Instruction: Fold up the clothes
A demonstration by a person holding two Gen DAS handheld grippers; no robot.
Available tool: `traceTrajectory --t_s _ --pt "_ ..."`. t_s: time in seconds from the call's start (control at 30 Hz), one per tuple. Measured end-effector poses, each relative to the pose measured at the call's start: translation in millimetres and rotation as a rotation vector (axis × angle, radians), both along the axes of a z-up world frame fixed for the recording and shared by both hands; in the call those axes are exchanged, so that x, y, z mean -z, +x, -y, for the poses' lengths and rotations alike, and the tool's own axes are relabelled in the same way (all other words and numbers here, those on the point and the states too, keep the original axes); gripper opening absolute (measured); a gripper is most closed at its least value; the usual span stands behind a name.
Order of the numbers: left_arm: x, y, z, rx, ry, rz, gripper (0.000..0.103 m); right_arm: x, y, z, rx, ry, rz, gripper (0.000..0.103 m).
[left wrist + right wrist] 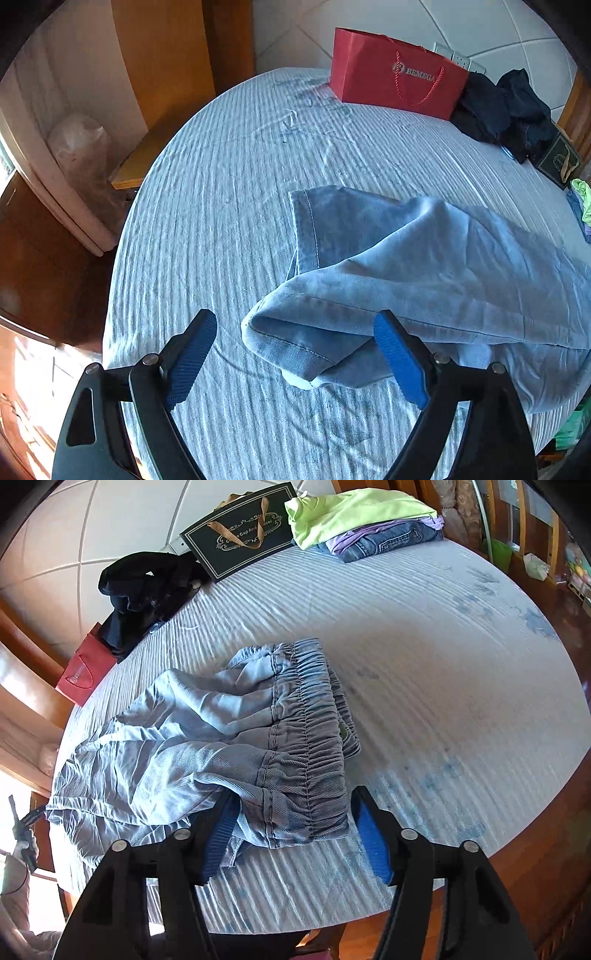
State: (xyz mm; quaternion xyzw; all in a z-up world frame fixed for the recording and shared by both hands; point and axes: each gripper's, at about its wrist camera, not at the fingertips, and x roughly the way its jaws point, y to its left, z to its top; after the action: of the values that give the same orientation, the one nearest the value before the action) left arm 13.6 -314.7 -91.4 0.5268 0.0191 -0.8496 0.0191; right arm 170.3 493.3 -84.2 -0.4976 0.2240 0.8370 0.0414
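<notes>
With the pale blue trousers [207, 746] crumpled on the bed [424, 657], my left gripper [295, 354] spreads its jaws around a hem and my right gripper [295, 834] around the waistband; apparently neither pinches yet, so I should bite deep before lifting.

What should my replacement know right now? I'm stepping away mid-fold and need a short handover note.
Left tongs: open, straddling the hem of one leg of the light blue elastic-waist trousers, nothing gripped.
Right tongs: open, around the gathered waistband corner.
The trousers lie crumpled across the pale blue striped tablecloth.
Done: a folded clothes stack sits at the far edge.
Left: flatten and fold the trousers; the dark crumpled garment probably still waits.
</notes>
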Motion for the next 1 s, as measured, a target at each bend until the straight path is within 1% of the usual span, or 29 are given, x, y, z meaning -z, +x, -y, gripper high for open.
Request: traceTrajectory --t_s 0.1,0.13,0.17,0.2,0.23,0.27,0.33,0.4,0.5,0.57,0.6,0.63,0.67,0.7,0.73,0.77,0.8,0.83,0.87,0.9,0.97,1.0 --pt "11.7 -8.5 -12.9 0.000 -0.032 0.046 0.088 4.4 -5.9 0.5 -0.030 -0.005 0.015 0.071" --pt "15.1 -10.3 -17.9 0.006 -0.048 0.060 0.082 6.0 -7.8 1.1 -0.043 -0.005 0.019 0.071" --pt "18.5 -12.1 -22.8 0.012 -0.064 0.073 0.058 9.8 -9.4 1.7 -0.047 -0.001 0.036 0.071" --pt "19.8 -13.1 -27.5 0.013 -0.087 0.083 0.040 14.5 -10.9 2.4 -0.048 0.005 0.059 0.067" --pt "20.4 -13.8 -32.1 0.012 -0.112 0.092 0.014 19.1 -12.5 3.0 -0.048 0.011 0.081 0.057" --pt "18.2 -13.3 -36.8 0.018 -0.135 0.088 0.014 23.8 -14.0 3.7 -0.049 0.017 0.103 0.042" --pt "3.6 -9.9 -46.0 0.055 -0.188 0.049 0.011 25.7 -15.9 7.2 -0.032 0.041 0.113 0.041" --pt "-25.0 -7.7 -46.7 0.086 -0.199 -0.024 0.011 13.2 -15.1 8.5 -0.002 0.076 0.073 0.040" --pt "-77.7 -2.8 -43.4 0.132 -0.193 -0.153 0.011 -21.9 -2.4 -1.5 0.084 0.062 -0.060 0.040" --pt "-109.9 7.2 -41.8 0.183 -0.184 -0.237 0.011 -33.6 7.1 -1.5 0.127 0.056 -0.105 0.040" --pt "-118.9 14.9 -41.4 0.210 -0.193 -0.259 0.011 -38.6 11.8 -1.0 0.148 0.054 -0.125 0.040" --pt "-121.5 22.7 -39.9 0.237 -0.203 -0.269 0.011 -38.4 15.4 2.3 0.160 0.049 -0.128 0.040" --pt "-117.6 29.1 -35.8 0.255 -0.200 -0.262 0.014 -33.9 18.4 8.2 0.158 0.048 -0.117 0.040" --pt "-107.2 35.5 -32.0 0.279 -0.185 -0.233 0.015 -26.4 21.9 13.9 0.152 0.053 -0.092 0.040" --pt "-90.5 40.5 -28.7 0.298 -0.183 -0.188 0.016 -17.4 25.8 20.0 0.152 0.058 -0.064 0.040" --pt "-72.0 45.1 -25.3 0.315 -0.187 -0.139 0.026 -7.4 30.8 24.6 0.156 0.049 -0.040 0.040" --pt "-51.3 49.0 -21.7 0.329 -0.178 -0.071 0.036 3.1 37.5 27.4 0.161 0.030 -0.018 0.040" --pt "-29.8 52.7 -17.9 0.342 -0.166 0.004 0.062 13.5 44.6 28.1 0.171 0.009 0.008 0.040" --pt "-11.8 57.5 -16.0 0.367 -0.153 0.067 0.078 23.8 51.6 28.2 0.182 -0.014 0.035 0.041" --pt "0.3 62.3 -15.0 0.394 -0.148 0.101 0.079 30.0 57.7 27.7 0.194 -0.028 0.052 0.045" --pt "-1.1 61.4 -4.4 0.383 -0.102 0.096 0.079 34.1 68.3 26.0 0.218 -0.036 0.066 0.053" --pt "-3.6 60.2 1.7 0.373 -0.076 0.089 0.079 30.7 71.0 25.1 0.225 -0.028 0.063 0.061"
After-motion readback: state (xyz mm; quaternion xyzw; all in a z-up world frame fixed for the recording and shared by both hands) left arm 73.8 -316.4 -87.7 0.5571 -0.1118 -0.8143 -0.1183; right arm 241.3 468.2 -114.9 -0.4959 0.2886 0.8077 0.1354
